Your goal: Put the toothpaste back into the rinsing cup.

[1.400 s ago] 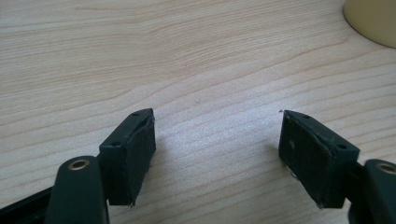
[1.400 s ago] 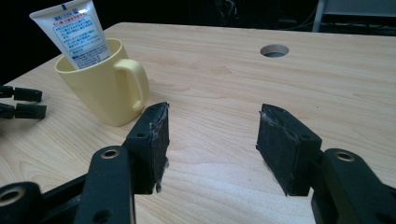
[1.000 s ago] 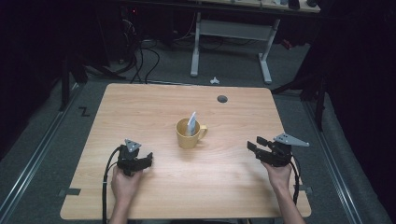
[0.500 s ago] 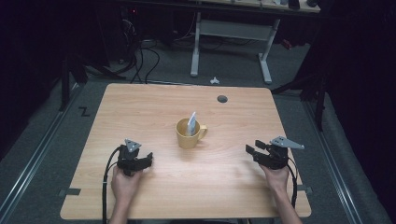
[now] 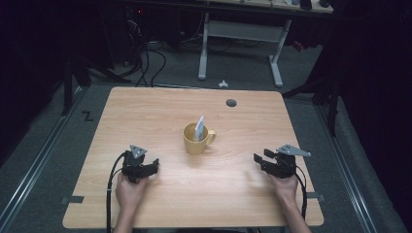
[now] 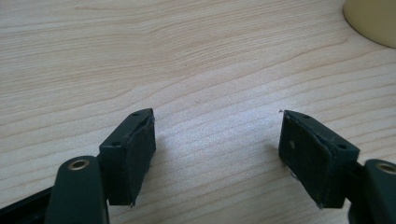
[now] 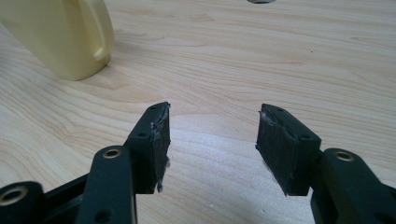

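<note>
A yellow mug (image 5: 197, 138) stands near the middle of the wooden table (image 5: 145, 111) with a pale packet (image 5: 199, 127) sticking up out of it; its handle points right. My left gripper (image 5: 154, 165) rests low on the table, left of and nearer than the mug, open with nothing between its pads (image 6: 140, 149). The mug's base (image 6: 371, 21) shows at the top right of the left gripper view. My right gripper (image 5: 257, 160) sits at the front right, open and empty, with bare wood between its pads (image 7: 285, 149). The mug's handle (image 7: 95, 32) lies ahead to its left.
A round cable hole (image 5: 231, 103) sits in the tabletop near the far edge and shows again as a cable hole (image 7: 259, 1) in the right gripper view. Beyond the table stand a desk frame (image 5: 240, 34) and floor cables (image 5: 145, 58). Dark floor surrounds the table.
The right gripper has shifted slightly toward the table's front and a little left. The left gripper and the mug have stayed where they were.
</note>
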The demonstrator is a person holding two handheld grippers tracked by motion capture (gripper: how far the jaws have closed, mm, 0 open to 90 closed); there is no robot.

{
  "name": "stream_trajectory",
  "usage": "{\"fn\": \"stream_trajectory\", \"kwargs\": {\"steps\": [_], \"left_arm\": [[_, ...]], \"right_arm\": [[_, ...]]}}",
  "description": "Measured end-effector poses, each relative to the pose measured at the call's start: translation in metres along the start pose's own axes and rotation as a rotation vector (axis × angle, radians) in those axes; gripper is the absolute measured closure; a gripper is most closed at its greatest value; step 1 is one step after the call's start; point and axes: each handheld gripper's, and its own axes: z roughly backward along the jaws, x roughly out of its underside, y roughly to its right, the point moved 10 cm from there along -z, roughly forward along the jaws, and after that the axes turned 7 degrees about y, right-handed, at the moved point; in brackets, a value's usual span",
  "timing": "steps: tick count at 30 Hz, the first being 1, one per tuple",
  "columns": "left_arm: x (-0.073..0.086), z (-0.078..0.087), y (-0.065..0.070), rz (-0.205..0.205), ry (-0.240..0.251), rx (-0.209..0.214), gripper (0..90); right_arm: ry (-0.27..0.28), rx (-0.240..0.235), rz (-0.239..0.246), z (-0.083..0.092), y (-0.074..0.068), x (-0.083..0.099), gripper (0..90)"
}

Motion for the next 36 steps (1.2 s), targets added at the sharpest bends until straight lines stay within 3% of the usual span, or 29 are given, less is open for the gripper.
{"fn": "stream_trajectory", "kwargs": {"steps": [36], "left_arm": [[0.0, 0.0, 0.0, 0.0, 0.0, 0.0, 27.6]], "right_arm": [[-0.108, 0.036, 0.061, -0.029, -0.003, 0.025, 43.5]]}}
